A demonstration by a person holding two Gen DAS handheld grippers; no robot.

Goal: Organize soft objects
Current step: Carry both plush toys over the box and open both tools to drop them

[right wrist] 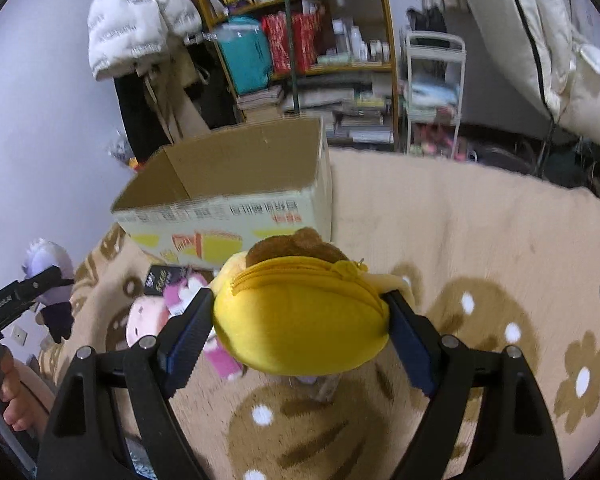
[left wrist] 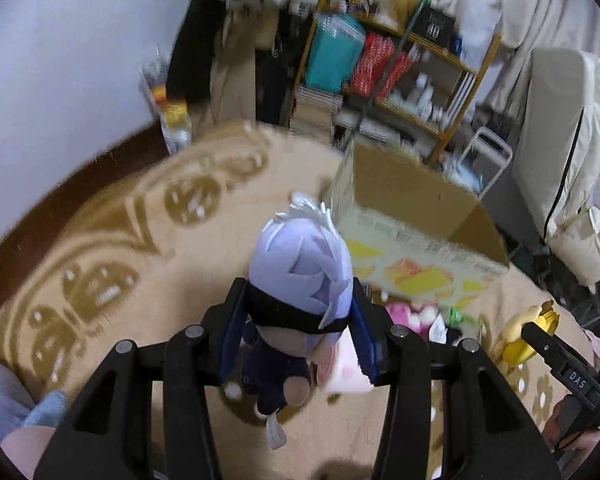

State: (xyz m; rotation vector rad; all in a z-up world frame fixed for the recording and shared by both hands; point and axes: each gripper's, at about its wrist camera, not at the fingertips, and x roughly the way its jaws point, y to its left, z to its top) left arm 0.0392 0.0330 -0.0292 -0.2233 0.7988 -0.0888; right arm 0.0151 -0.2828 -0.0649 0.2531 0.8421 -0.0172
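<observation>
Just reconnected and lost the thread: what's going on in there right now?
Both claws are loaded. The left claw is shut on a doll with pale lavender hair, and the right claw is shut on a yellow zippered plush. Both toys are held up above the beige patterned rug. The open cardboard box sits just ahead on the rug. A pink plush lies on the rug near the box.
</observation>
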